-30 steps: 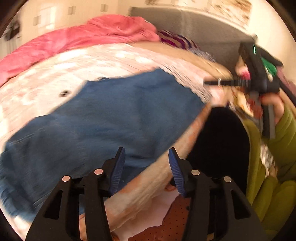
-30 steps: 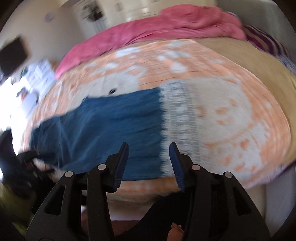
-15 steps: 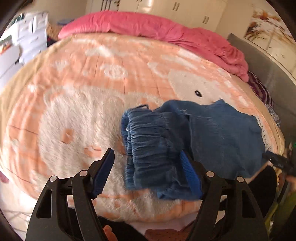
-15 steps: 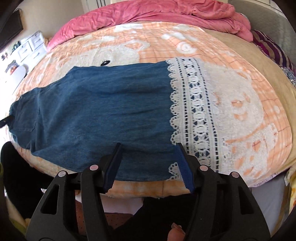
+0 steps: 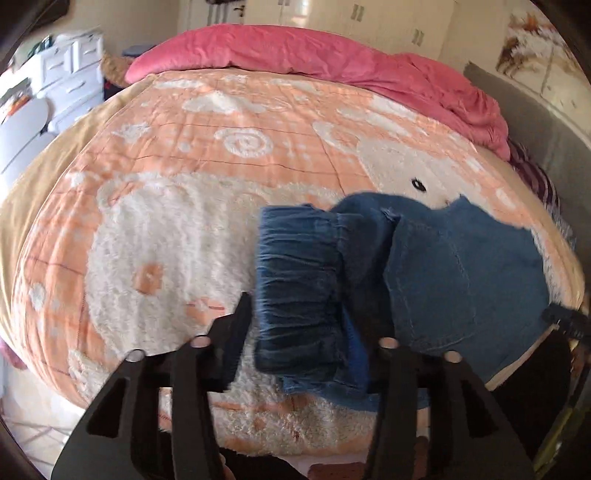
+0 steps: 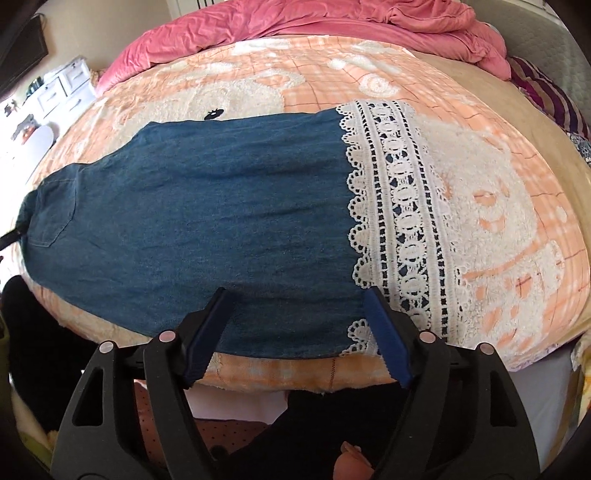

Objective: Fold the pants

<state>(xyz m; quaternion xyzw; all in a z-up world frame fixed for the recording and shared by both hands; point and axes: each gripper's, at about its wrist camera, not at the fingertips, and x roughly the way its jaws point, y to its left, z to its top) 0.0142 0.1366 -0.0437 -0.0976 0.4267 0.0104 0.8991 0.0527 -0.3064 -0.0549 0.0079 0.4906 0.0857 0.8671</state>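
Blue denim pants (image 6: pixel 207 221) lie flat across the near edge of a bed, with a white lace hem (image 6: pixel 399 221) at the right end. The gathered waistband (image 5: pixel 299 288) shows in the left wrist view. My left gripper (image 5: pixel 301 339) is open with its jaws either side of the waistband's near corner. My right gripper (image 6: pixel 299 328) is open, its jaws over the near edge of the leg just left of the lace. Neither grips the cloth.
The bed has a fuzzy peach-and-white blanket (image 5: pixel 177 229) (image 6: pixel 491 206). A pink duvet (image 5: pixel 332 59) (image 6: pixel 295 22) lies bunched at the far side. White drawers (image 5: pixel 70 77) stand at the left. A grey headboard (image 5: pixel 535 122) is at the right.
Both grippers swung from blurred side views to face the bed, then closed in on the pants. The left now straddles the waistband; the right sits lower over the leg's near edge.
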